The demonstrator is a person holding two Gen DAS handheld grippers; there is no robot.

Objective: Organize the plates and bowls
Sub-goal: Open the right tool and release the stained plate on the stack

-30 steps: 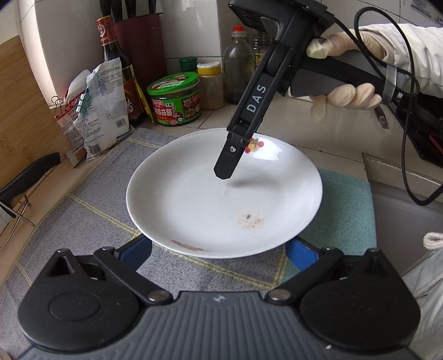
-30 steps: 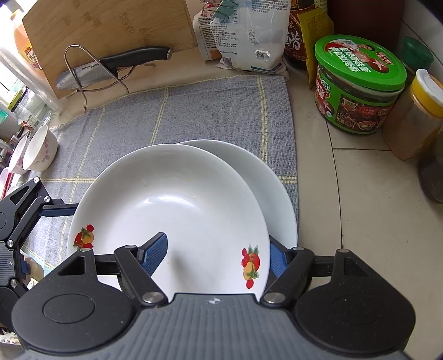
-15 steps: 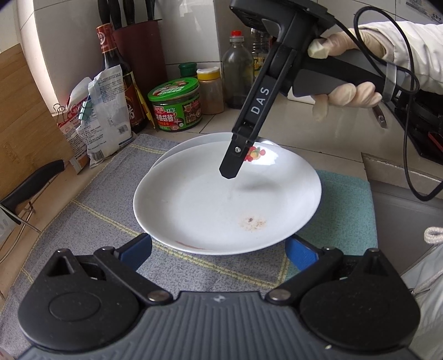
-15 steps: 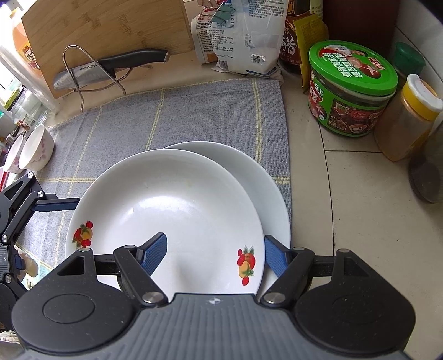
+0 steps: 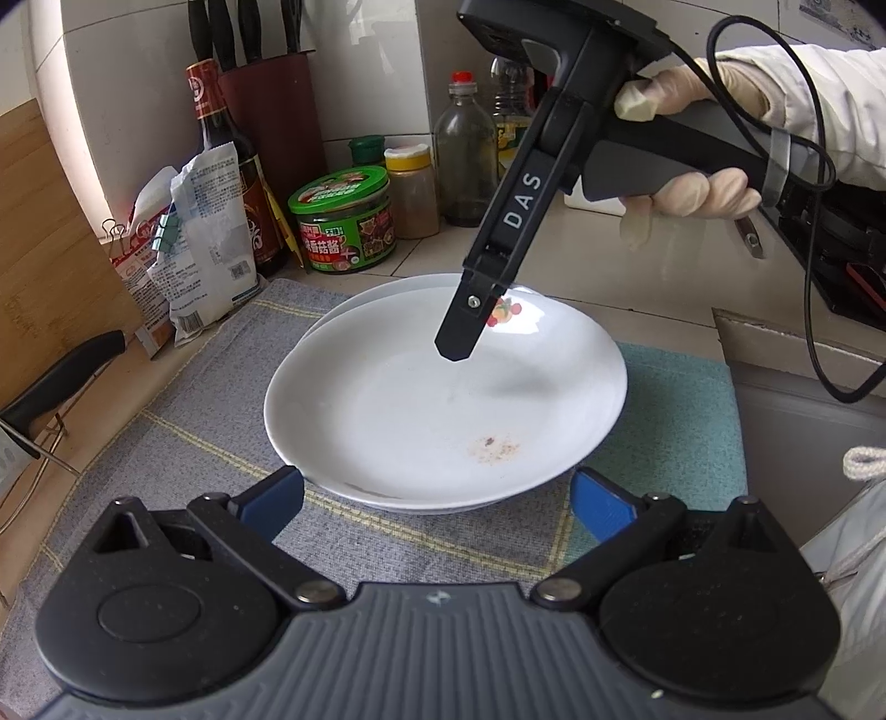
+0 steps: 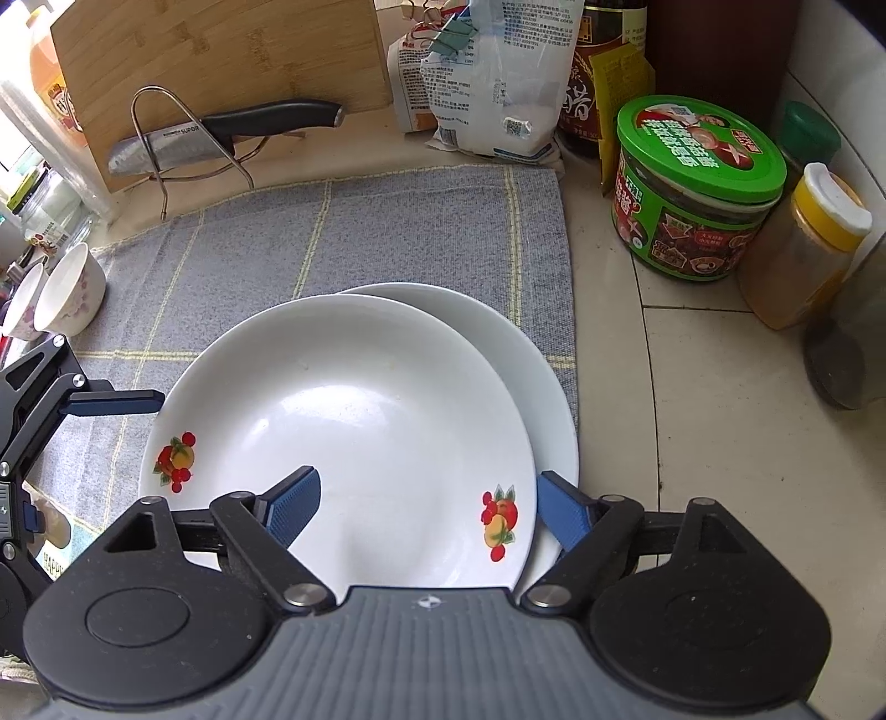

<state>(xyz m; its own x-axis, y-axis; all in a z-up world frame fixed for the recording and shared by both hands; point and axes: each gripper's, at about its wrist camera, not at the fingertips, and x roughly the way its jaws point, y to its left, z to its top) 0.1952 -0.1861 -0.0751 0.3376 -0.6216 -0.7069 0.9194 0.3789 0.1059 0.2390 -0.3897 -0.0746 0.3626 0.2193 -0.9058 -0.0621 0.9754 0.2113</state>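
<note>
— 2 jaws on the right gripper point(image 6: 426, 512) have just been opening; how do they stand over the plate?

— Wide, and gripping nothing. The top plate point(image 6: 343, 421) has its near rim between them: the left pad hangs over the inside of the plate, the right pad sits just outside its right rim, beside the fruit print, and neither pad presses on it.

— And what does that plate lie on?

— On a 2nd white plate point(image 6: 531, 365), which peeks out behind it and to its right. Both lie on the grey checked cloth point(image 6: 360, 221), with the lower plate's right edge reaching the cloth's border by the tiled counter point(image 6: 720, 415).

— The left gripper point(image 5: 437, 498)?

— Also wide, holding nothing. From its own camera the blue pads flank the near rim of the stack without touching it. A reddish smear marks the top plate's floor there.

— Farther out?

— 2 small bowls point(image 6: 66, 288) at the cloth's far left edge, well apart from the plates. A knife point(image 6: 221, 133) rests in a wire stand before a bamboo cutting board point(image 6: 221, 50). A green-lidded jar point(image 6: 698, 188) and a yellow-capped spice jar point(image 6: 803, 243) stand on the counter to the right.
</note>
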